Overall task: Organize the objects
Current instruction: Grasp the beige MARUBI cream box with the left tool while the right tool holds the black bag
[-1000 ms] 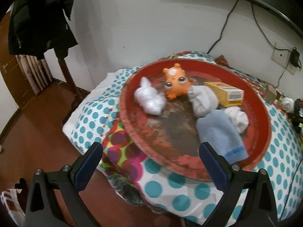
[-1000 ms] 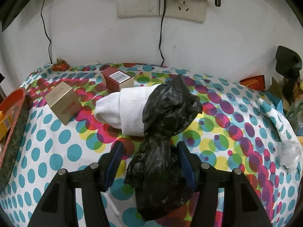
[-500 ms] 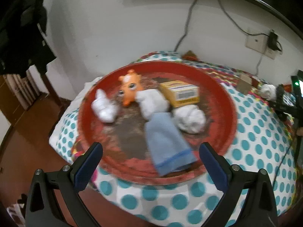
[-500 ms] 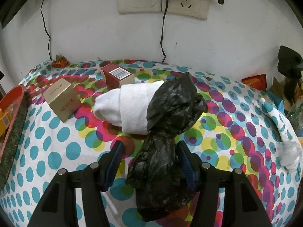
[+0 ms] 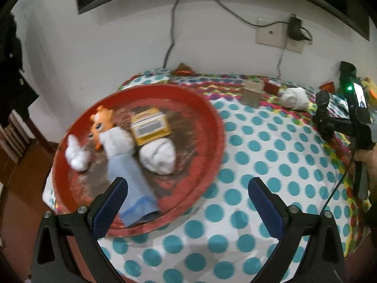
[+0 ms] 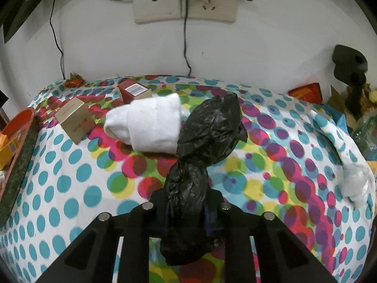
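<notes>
While right claw point(image 6: 186, 212) pinches black bag point(image 6: 207, 136), table point(image 6: 70, 188)

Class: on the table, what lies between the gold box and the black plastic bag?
A rolled white towel lies between the gold box and the black plastic bag, seen in the right wrist view.

Place: a lived-in room of a home.
Table: round, under a polka-dot cloth point(image 6: 70, 184).
Wall: white, with beige power sockets point(image 6: 186, 6) and trailing black cables.
Floor: brown wood point(image 5: 26, 162).
Corner: dark coat point(image 5: 11, 70) hanging.
</notes>
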`<state>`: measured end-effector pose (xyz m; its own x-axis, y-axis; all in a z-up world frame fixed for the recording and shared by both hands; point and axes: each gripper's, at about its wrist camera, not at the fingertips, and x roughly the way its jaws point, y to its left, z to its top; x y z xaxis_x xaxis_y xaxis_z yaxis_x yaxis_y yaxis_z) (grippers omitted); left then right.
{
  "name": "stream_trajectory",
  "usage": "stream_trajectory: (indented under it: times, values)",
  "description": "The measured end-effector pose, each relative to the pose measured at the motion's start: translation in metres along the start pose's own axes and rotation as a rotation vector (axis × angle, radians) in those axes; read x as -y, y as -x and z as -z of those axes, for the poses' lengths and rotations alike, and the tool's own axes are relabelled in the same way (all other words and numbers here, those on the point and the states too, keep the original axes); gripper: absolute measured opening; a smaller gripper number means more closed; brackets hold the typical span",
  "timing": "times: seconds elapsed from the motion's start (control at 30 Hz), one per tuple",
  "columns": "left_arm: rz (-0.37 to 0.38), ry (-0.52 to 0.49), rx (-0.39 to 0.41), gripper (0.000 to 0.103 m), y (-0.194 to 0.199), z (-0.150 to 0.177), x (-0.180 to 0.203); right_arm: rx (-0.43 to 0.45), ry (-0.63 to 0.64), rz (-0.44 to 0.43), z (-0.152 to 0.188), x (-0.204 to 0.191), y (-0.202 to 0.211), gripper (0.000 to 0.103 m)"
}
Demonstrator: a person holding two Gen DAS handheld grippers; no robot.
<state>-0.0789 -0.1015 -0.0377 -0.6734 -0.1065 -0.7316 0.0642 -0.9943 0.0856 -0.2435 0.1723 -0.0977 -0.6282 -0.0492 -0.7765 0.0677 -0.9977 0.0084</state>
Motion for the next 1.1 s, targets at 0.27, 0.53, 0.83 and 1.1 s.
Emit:
stream_trajectory:
  times: [0.27,0.53,0.83,1.1]
  values:
    - [0.054,-0.058,-0.006,0.103,-0.016,-0.017,0.044,0.002,-0.022,0.003,0.030,0.033,0.024,0.020]
    - [0.081,-0.121,0.003,0.103,-0.038,-0.038,0.085,0.001,-0.029,0.004,0.048,0.049,0.039,0.020]
    - [0.116,-0.171,0.033,0.103,-0.080,-0.085,0.119,-0.003,-0.003,0.033,0.048,0.041,0.038,0.020]
    - [0.128,-0.077,-0.041,0.103,-0.140,-0.121,0.119,-0.003,0.000,0.035,0.049,0.042,0.039,0.020]
